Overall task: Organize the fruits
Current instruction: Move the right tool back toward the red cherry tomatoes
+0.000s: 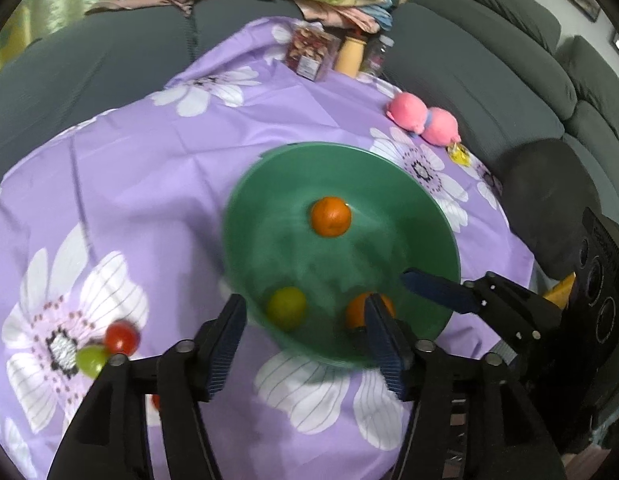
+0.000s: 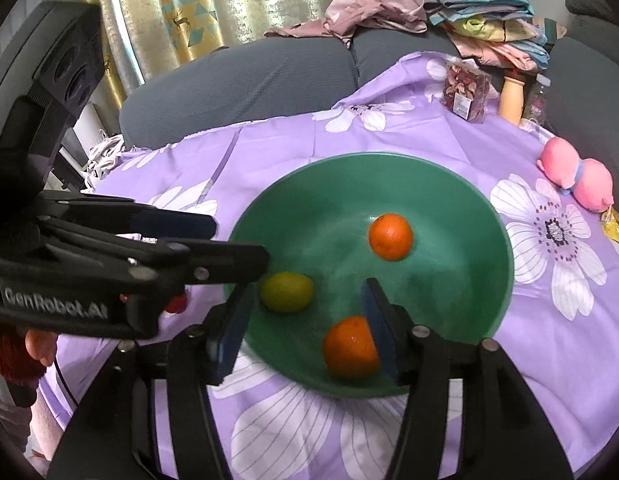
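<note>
A green bowl [image 1: 389, 184] [image 2: 449, 240] stands on the purple flowered cloth and holds two oranges and a yellow-green citrus fruit. The far orange [image 1: 331, 216] [image 2: 391, 236] lies near the middle. My left gripper [image 1: 305, 336] hangs open over the bowl's near rim, with the citrus fruit [image 1: 287, 308] [image 2: 287, 292] below the gap. My right gripper [image 2: 305, 320] is open too; the near orange [image 2: 351, 346] [image 1: 355, 312] lies against its right finger, clear of the left one. A red tomato [image 1: 121, 338] and a green fruit [image 1: 91, 360] rest on the cloth to the left.
A pink plush toy [image 1: 423, 118] [image 2: 575, 176] and a yellow packet [image 1: 459, 154] lie at the table's right edge. A jar [image 2: 465, 94] and a wooden bottle [image 2: 513, 96] stand at the back. A grey sofa [image 2: 237, 80] with piled clothes wraps around the table.
</note>
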Demonstrator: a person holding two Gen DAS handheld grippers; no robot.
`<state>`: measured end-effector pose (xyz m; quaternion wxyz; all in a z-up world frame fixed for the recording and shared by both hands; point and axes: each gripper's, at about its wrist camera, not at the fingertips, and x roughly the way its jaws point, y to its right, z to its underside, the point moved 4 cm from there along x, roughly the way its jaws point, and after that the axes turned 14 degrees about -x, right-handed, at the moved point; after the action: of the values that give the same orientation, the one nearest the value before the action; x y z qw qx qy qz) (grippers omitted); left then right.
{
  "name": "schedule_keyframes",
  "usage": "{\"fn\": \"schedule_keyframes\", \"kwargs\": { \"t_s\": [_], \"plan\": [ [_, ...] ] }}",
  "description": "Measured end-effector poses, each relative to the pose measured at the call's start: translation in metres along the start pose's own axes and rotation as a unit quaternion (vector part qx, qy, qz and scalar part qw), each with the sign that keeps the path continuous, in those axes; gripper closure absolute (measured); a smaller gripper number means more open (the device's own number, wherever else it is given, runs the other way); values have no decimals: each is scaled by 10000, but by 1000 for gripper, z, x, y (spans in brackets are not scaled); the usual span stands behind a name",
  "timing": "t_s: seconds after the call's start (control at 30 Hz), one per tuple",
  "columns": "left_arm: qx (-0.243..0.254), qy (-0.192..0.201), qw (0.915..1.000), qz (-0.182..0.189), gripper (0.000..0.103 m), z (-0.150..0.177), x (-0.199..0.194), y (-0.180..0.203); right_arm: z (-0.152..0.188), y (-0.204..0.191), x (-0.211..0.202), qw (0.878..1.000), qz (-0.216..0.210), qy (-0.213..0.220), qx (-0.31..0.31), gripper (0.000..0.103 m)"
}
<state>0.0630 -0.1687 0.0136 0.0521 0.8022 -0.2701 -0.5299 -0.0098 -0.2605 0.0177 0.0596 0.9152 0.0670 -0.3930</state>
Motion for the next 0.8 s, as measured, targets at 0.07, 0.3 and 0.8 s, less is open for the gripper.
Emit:
{"fn": "schedule_keyframes", "kwargs": {
  "t_s": [0.07, 0.3, 0.8],
  "plan": [
    [-77, 37, 10000, 4, 34, 5, -9, -7, -1, -5, -4, 10000, 29, 5, -42, 41],
    [-329, 258, 9991, -6, 30, 23, -41, -28, -1, -21, -21, 9997, 151, 34, -190, 26],
    [-1226, 439, 9915, 24, 30, 72, -78, -94, 8, -74, -34, 9981, -183, -127, -575, 25]
  ]
}}
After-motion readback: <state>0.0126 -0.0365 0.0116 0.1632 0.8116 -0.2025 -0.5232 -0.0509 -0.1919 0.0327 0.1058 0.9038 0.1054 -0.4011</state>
